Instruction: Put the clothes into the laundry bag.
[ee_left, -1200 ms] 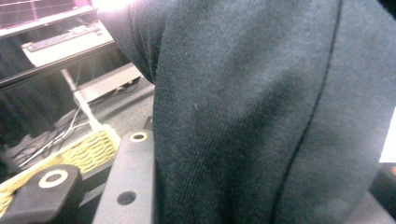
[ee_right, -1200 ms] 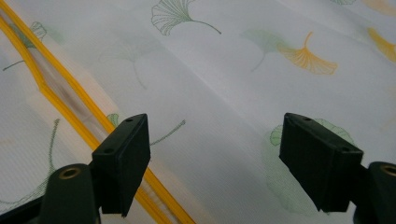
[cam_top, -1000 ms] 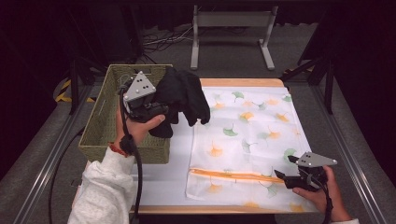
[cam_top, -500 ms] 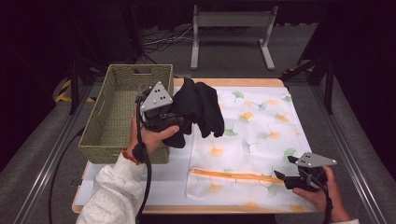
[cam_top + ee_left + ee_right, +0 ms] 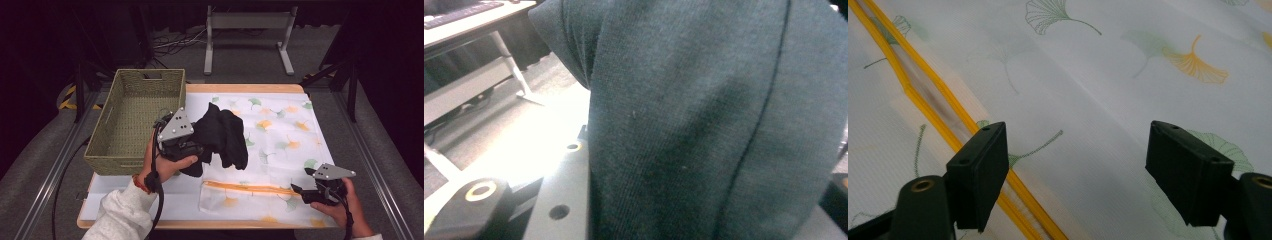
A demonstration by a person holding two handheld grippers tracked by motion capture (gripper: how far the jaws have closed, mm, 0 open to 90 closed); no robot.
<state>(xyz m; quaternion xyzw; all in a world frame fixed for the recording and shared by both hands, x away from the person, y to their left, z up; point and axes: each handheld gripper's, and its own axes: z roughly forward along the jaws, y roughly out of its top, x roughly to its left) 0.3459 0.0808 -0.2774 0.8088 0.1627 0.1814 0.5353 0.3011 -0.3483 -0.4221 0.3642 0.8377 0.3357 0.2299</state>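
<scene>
My left gripper [image 5: 196, 148] is shut on a black garment [image 5: 222, 132], which hangs bunched just right of the woven basket [image 5: 112, 165]. The cloth [image 5: 704, 125] drapes over the jaws in the left gripper view. The garment hovers over the left part of a white mesh bag [image 5: 285, 125] printed with ginkgo leaves. The bag's orange zipper [image 5: 250, 188] runs along its near edge. My right gripper [image 5: 299, 192] sits low at the zipper's right end, open, with the bag's fabric between its jaws [image 5: 1078, 175] and the zipper [image 5: 928, 100] beside the left jaw.
The green woven basket stands at the table's left and looks empty. A wooden table edge [image 5: 240, 88] shows at the back. A metal stand [image 5: 247, 20] and cables lie on the floor beyond. Rails run along both sides of the table.
My left gripper has carried the black garment rightward and nearer, from over the basket's edge to above the bag. The right gripper has stayed at the zipper.
</scene>
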